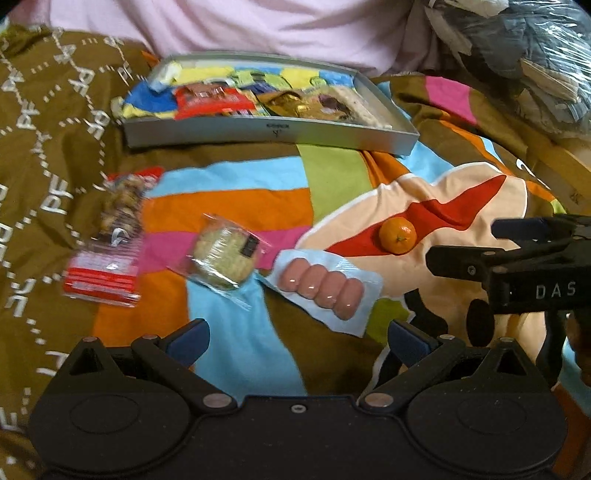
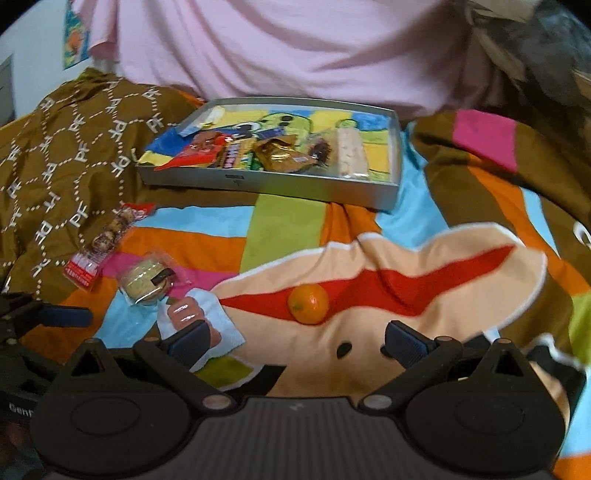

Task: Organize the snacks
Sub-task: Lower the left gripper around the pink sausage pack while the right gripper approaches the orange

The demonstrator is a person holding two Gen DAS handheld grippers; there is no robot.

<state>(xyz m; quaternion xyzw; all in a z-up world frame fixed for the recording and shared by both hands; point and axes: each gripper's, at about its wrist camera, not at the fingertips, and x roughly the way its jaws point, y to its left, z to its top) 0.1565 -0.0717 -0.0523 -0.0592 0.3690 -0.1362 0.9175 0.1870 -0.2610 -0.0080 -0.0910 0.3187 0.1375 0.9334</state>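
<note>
A grey tray (image 1: 229, 133) (image 2: 295, 186) at the back of the bed holds several wrapped snacks. On the colourful blanket lie a sausage pack (image 1: 321, 291) (image 2: 184, 312), a wrapped round cake (image 1: 223, 256) (image 2: 147, 282), a red nut bag (image 1: 110, 254) (image 2: 99, 243) and a small orange (image 1: 398, 235) (image 2: 308, 303). My left gripper (image 1: 297, 341) is open, just short of the sausage pack. My right gripper (image 2: 297, 341) is open too, close behind the orange; it also shows at the right edge of the left wrist view, as the right gripper (image 1: 517, 254).
A pink pillow (image 1: 258, 26) (image 2: 295, 48) lies behind the tray. Plastic-wrapped bundles (image 1: 535, 62) are piled at the back right. The brown patterned part of the blanket (image 1: 48, 147) rises in folds on the left.
</note>
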